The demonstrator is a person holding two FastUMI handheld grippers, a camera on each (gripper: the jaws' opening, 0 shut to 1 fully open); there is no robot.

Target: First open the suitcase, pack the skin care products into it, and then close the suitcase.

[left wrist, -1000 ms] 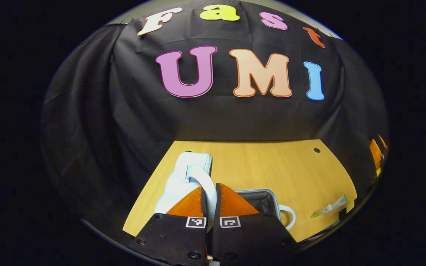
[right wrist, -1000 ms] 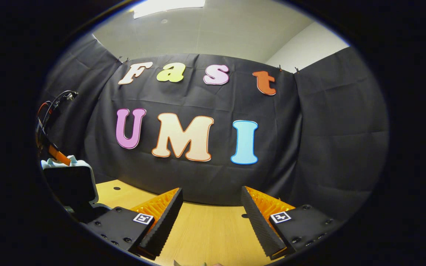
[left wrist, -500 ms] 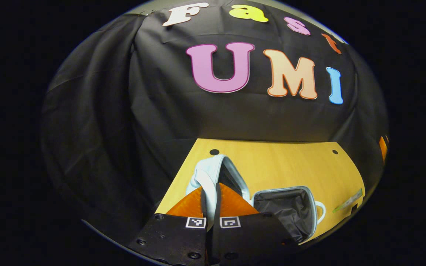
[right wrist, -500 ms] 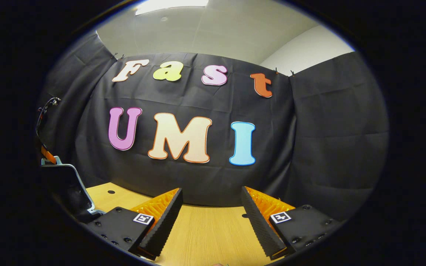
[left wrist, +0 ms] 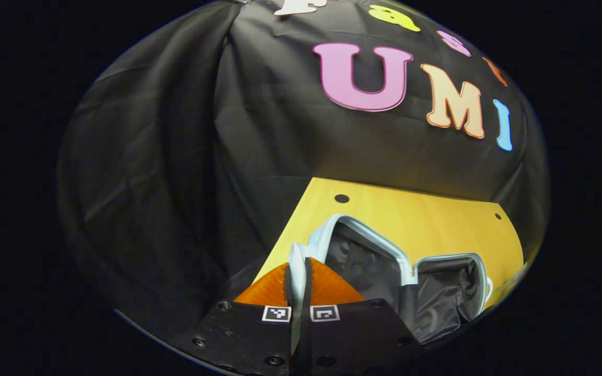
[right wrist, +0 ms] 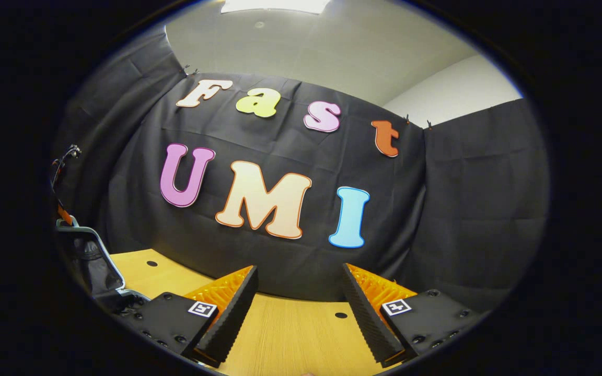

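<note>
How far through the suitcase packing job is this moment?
Early. The suitcase lies open on the table, its dark lining bare. In hand: the left gripper is shut on the lid's rim, swinging the lid back. The right gripper hangs open, holding nothing. Left: packing the skin care products, then closing.

A: Right gripper (right wrist: 298, 308) status?

B: Its 2 fingers (right wrist: 228, 313) stand wide apart, nothing between them, above the wooden table (right wrist: 290, 339).

A: Table surface?

B: 2 small dark holes (right wrist: 340, 315), 1 ahead between the fingers, 1 far left.

A: Left edge?

B: The suitcase (right wrist: 89, 256) stands open, its lid raised, dark lining facing the camera, pale rim. Cables (right wrist: 63, 162) hang above it.
</note>
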